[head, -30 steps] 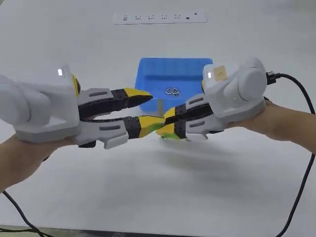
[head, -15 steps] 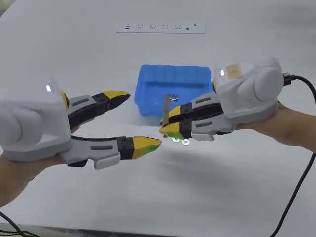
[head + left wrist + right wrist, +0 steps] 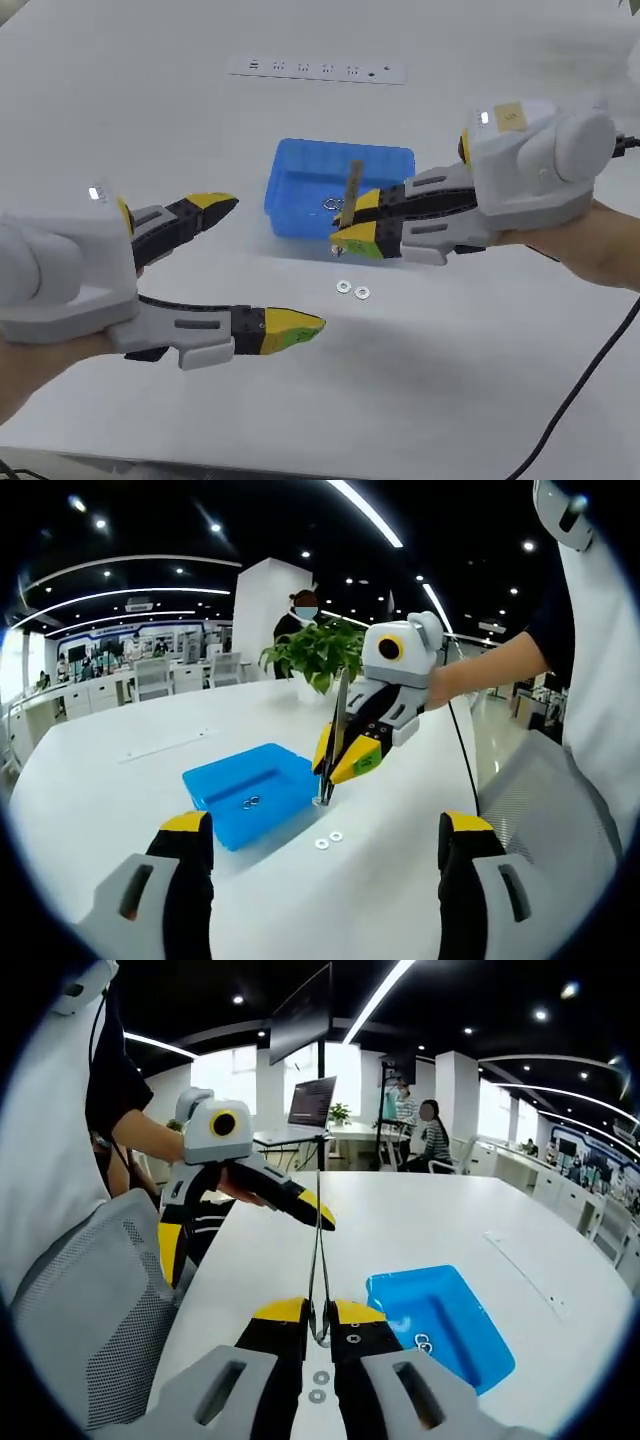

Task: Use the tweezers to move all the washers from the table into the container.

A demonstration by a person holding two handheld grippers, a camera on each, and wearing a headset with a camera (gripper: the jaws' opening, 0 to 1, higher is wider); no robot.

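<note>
My right gripper (image 3: 350,235) is shut on the steel tweezers (image 3: 348,200), which stand nearly upright with their tips just above the table at the front wall of the blue container (image 3: 300,165). Two washers (image 3: 353,290) lie on the white table just in front of those tips, and a few more washers (image 3: 333,205) rest inside the container. My left gripper (image 3: 260,265) hangs wide open at the left with nothing in it. In the right gripper view the tweezers (image 3: 318,1250) rise from between the shut jaws of my right gripper (image 3: 320,1312), with the two washers (image 3: 319,1386) below.
A white power strip (image 3: 318,68) lies at the far side of the table, behind the container. A black cable (image 3: 590,380) trails off the right gripper at the right edge. Office desks, a plant and people stand far behind.
My left gripper has drawn back to the left, away from the tweezers, with its jaws spread wider. The right gripper has carried the tweezers slightly right, and two table washers have come into sight.
</note>
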